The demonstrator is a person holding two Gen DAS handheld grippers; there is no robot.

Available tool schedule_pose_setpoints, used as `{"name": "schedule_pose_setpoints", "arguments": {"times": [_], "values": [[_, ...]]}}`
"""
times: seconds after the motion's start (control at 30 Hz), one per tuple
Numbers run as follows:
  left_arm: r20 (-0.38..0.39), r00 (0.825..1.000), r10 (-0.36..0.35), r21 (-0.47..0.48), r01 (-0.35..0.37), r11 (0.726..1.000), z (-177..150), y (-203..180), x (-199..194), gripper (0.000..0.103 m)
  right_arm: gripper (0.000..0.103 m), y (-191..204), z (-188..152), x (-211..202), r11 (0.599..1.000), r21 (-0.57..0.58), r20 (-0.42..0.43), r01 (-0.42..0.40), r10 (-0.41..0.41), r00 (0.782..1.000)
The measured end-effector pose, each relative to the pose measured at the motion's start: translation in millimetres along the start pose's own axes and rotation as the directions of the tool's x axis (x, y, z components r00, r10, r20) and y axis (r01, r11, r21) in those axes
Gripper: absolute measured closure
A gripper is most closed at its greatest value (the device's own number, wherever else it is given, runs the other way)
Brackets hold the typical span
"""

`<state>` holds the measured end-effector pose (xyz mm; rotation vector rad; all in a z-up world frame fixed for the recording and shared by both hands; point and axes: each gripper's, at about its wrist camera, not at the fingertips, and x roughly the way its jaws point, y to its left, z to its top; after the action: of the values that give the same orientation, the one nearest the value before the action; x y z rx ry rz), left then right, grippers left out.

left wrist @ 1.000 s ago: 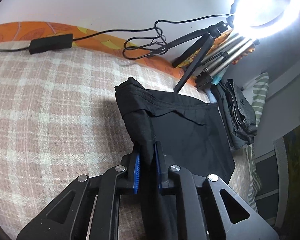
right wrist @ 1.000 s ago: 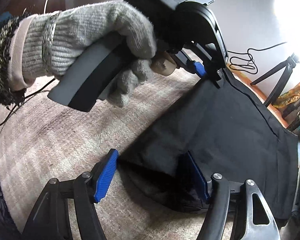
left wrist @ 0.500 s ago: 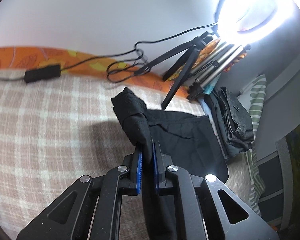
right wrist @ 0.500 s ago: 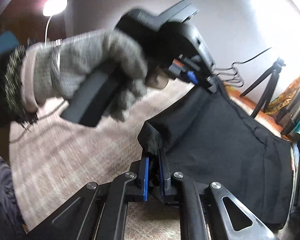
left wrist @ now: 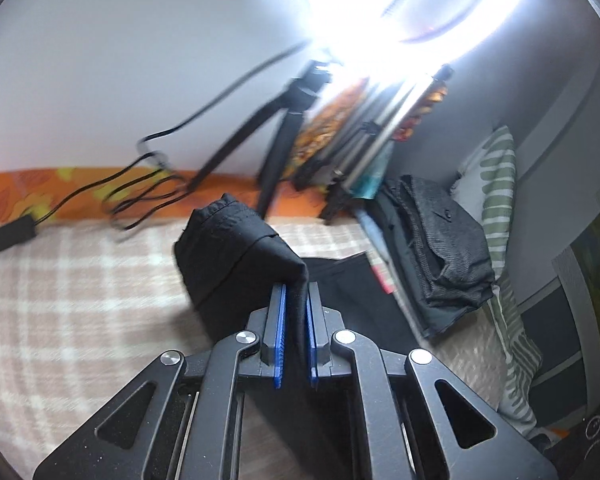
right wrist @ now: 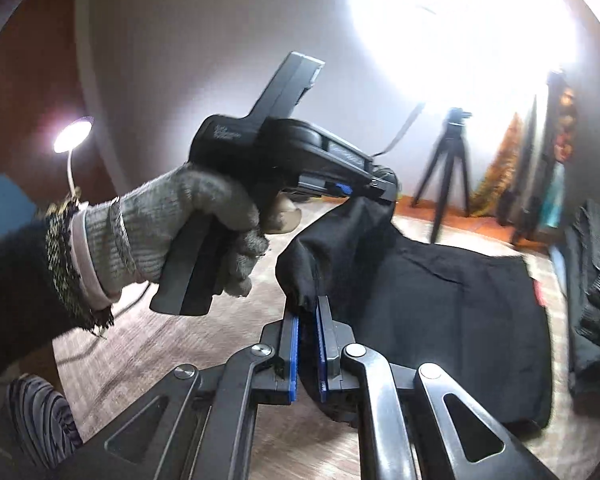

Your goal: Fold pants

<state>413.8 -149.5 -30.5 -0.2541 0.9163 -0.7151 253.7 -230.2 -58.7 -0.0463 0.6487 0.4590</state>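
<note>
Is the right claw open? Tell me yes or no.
No: the right claw is shut on a bunched corner of the black pants, with fabric pinched between its blue pads.

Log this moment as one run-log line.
left gripper: shut on black pants | right gripper: shut on black pants | pants: one end lifted off plaid blanket, rest lying flat | fold: unfinished

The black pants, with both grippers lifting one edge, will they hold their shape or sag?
Probably sag: the black pants drape limply between the left gripper and right gripper. They bunch at each pinch, so likely thin, light, and unlikely to slip.
</note>
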Motion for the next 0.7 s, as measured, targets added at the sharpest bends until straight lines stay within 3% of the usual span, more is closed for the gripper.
{"name": "schedule_pose_setpoints", "arguments": {"times": [0.27, 0.47, 0.6, 0.7], "values": [[-0.032, 0.999, -0.030, 0.064, 0.032, 0.997, 7, -54, 57, 0.098, 0.099, -66, -24, -29, 0.982, 0.171, -0.008, 0.080, -0.080, 0.997], [-0.084, 0.995, -0.052, 0.089, 0.059, 0.994, 1, -84, 104, 0.100, 0.099, -122, -49, -41, 0.944, 0.303, -0.045, 0.132, -0.124, 0.991], [-0.123, 0.991, -0.043, 0.142, 0.061, 0.988, -7, -104, 126, 0.100, 0.099, -157, -70, -39, 0.904, 0.402, -0.087, 0.144, -0.118, 0.989], [-0.102, 0.994, -0.031, 0.176, 0.049, 0.983, -5, -111, 114, 0.093, 0.099, -182, -87, -36, 0.853, 0.504, -0.113, 0.134, -0.088, 0.990]]}}
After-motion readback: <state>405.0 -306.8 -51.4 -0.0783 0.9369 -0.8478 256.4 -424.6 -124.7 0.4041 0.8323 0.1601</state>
